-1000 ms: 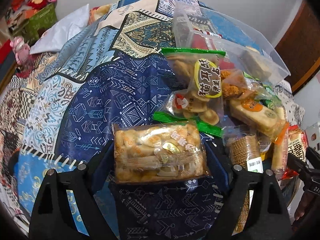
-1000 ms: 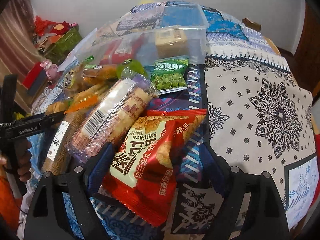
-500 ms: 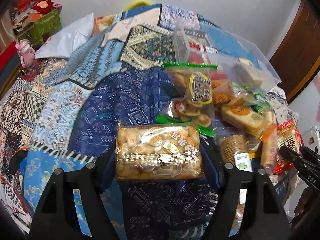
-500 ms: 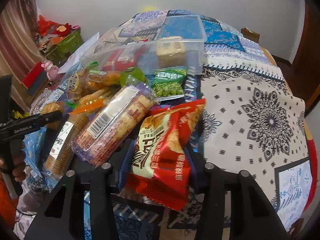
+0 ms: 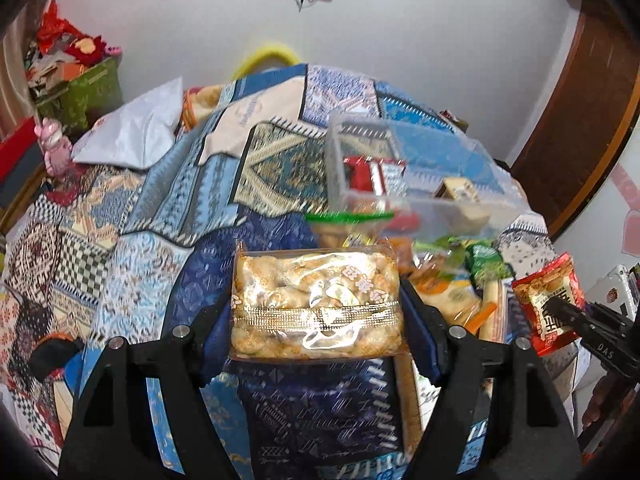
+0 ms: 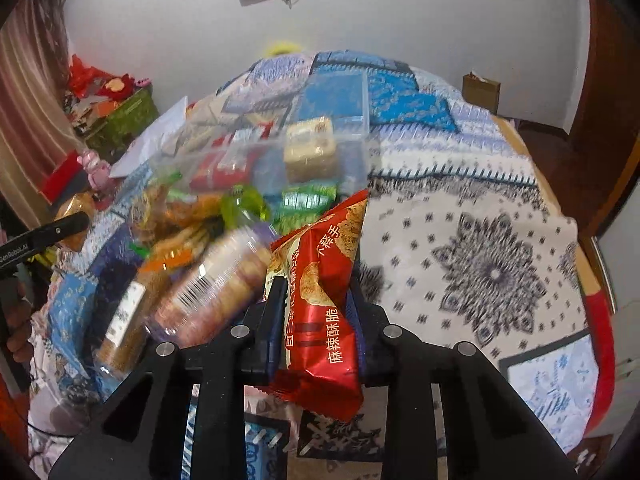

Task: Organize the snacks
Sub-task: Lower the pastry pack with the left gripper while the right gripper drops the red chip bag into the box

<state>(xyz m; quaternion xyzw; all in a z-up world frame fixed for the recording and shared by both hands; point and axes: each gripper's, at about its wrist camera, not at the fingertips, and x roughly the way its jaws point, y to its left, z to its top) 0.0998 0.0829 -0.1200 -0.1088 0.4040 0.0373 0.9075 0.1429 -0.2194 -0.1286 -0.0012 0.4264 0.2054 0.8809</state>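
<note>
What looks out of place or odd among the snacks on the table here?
Most snacks lie in a loose heap beside the clear bin, which holds only a few packs. The red packet is squeezed narrow in the right hand-held gripper. Nothing looks spilled or torn.

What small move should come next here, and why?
Probably carry both packets toward the clear plastic bin: the left hand-held gripper grips the biscuit packet, the right hand-held gripper pinches the red snack bag, and the bin already holds snacks.

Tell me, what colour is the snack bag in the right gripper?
Red, with white writing. The snack bag shows best in the right wrist view, pinched in the right gripper.
</note>
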